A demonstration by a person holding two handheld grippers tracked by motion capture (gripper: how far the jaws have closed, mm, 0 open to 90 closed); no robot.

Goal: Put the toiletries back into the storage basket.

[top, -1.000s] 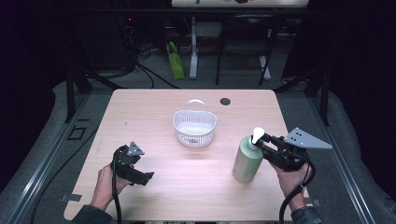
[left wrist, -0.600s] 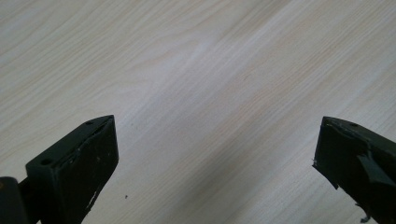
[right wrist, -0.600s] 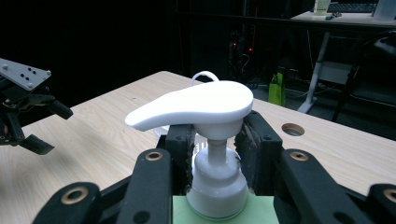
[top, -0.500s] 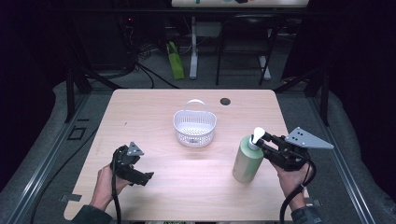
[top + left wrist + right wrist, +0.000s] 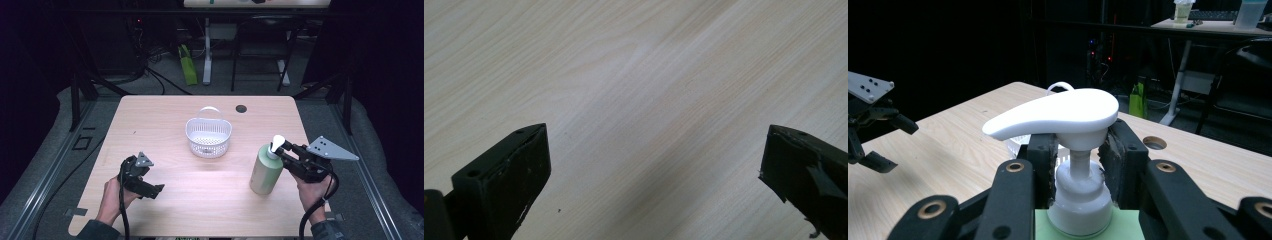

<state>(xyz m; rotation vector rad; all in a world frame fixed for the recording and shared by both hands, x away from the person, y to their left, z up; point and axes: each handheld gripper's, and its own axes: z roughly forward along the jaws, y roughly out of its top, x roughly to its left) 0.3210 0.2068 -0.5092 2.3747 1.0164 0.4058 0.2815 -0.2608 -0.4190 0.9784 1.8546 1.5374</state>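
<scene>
The green soap bottle [image 5: 266, 172] is stood on the table [image 5: 165, 115], right of the white basket [image 5: 208, 134]. Its white neck is squeezed by the right gripper [image 5: 283, 151]. The left gripper [image 5: 152, 190] is held wide open, with nothing in it.

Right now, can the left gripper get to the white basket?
Probably yes. The left gripper is open and holds nothing, and bare table lies between it and the basket. The right gripper, clamped on the soap bottle, stands off to the other side.
</scene>
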